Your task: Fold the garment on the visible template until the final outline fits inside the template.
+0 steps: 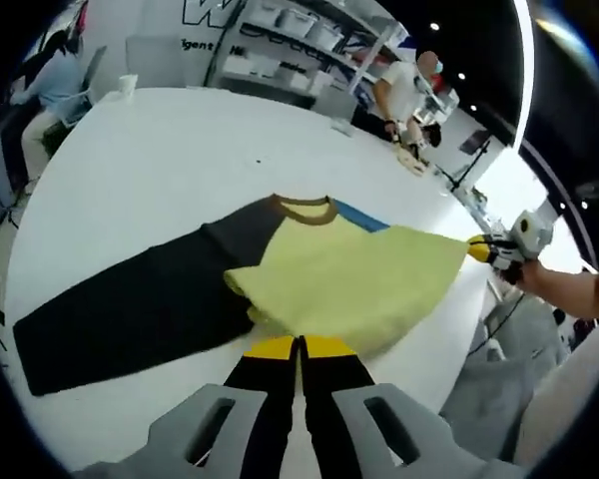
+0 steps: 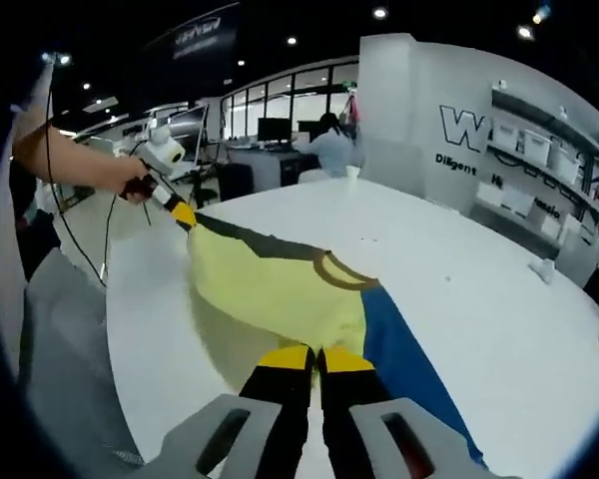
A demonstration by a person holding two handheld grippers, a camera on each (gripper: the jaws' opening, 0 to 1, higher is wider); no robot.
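While I hold both tools at its hem, the big round white table (image 1: 160, 170) spreads smooth and matte under everything, curving off toward shelving at twelve o'clock in the left gripper view. On it lies the garment, a long-sleeved shirt (image 1: 349, 274) with a soft pale-yellow body, a brown ribbed ring collar, a black sleeve running flat toward eight o'clock in the left gripper view, and a blue sleeve that stretches toward five o'clock in the right gripper view (image 2: 404, 349). Its yellow panel is lifted and folded over itself, loose ripples along the near edge.

My left gripper (image 1: 299, 349) rises from six o'clock of its own view, yellow-tipped black jaws pressed together on the yellow hem; in the right gripper view I see it at ten o'clock (image 2: 183, 213), pinching a pointed corner of the cloth. My right gripper (image 2: 317, 357) likewise stands closed on the hem at six o'clock, and appears at three o'clock in the left gripper view (image 1: 477, 249), gripping the far corner.

A small white cup (image 1: 128, 85) stands near the table's far rim at eleven o'clock.
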